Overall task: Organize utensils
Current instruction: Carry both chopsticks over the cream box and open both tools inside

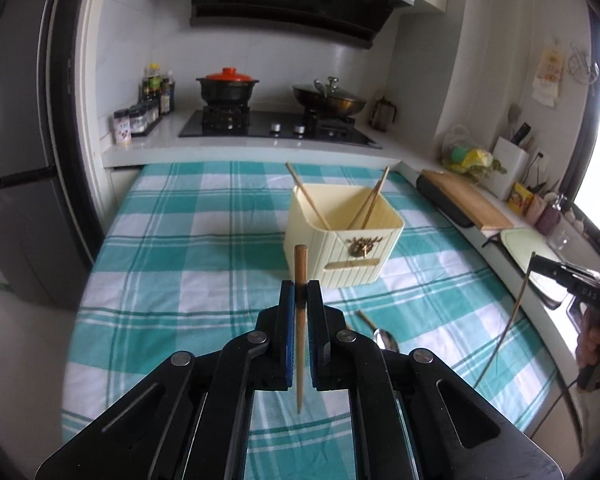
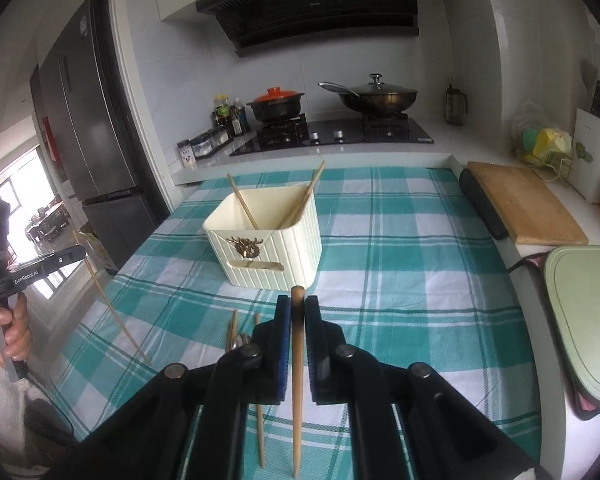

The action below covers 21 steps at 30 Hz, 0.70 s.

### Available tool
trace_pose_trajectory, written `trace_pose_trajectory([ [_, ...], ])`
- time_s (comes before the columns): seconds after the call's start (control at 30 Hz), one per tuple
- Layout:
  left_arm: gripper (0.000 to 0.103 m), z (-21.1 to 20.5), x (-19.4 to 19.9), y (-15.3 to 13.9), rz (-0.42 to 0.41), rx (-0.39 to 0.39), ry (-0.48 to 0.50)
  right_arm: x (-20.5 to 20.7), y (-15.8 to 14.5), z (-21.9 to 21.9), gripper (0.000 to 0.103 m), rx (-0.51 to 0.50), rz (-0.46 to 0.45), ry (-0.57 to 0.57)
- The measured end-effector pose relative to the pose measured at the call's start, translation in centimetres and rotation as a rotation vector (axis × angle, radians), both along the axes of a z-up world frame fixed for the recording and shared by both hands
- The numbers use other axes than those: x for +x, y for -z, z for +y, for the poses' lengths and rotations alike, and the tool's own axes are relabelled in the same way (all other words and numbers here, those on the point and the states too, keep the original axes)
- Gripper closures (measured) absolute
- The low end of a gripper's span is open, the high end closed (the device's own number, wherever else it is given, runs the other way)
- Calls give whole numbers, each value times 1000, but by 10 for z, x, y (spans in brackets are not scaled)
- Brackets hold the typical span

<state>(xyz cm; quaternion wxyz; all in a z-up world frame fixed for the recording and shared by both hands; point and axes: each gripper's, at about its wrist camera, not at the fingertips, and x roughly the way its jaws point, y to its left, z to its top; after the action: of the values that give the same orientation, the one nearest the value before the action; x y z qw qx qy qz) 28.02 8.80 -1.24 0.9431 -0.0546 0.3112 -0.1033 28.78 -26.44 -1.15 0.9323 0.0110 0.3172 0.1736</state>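
Note:
A cream utensil box (image 1: 342, 236) (image 2: 266, 240) stands on the checked tablecloth with three chopsticks leaning inside. My left gripper (image 1: 301, 286) is shut on a wooden chopstick (image 1: 300, 320), held upright above the cloth, in front of the box. My right gripper (image 2: 297, 302) is shut on another wooden chopstick (image 2: 297, 380), also in front of the box. Each gripper shows in the other's view with its chopstick hanging down: the right one (image 1: 540, 265), the left one (image 2: 76, 254). A spoon (image 1: 385, 338) (image 2: 236, 338) and one more chopstick (image 2: 259, 392) lie on the cloth.
The teal checked tablecloth (image 1: 172, 256) covers the table. Behind it is a stove with a red-lidded pot (image 1: 228, 86) and a wok (image 1: 328, 98). A wooden cutting board (image 2: 524, 208) and a green board (image 2: 584, 320) lie on the right counter. A fridge (image 2: 92, 120) stands at the left.

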Motion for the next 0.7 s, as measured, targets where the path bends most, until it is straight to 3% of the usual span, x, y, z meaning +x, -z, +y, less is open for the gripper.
trace_pose_trajectory([
  [0.17, 99, -6, -8, -15, -41, -9, 9, -16, -20, 13, 96, -31, -125, 4],
  [0.33, 99, -7, -8, -34, -76, -35, 16, -14, -40, 18, 96, -20, -192, 14],
  [0.7, 100, -21, 41, -99, -175, -34, 22, 56, -103, 40, 96, -42, -256, -15],
])
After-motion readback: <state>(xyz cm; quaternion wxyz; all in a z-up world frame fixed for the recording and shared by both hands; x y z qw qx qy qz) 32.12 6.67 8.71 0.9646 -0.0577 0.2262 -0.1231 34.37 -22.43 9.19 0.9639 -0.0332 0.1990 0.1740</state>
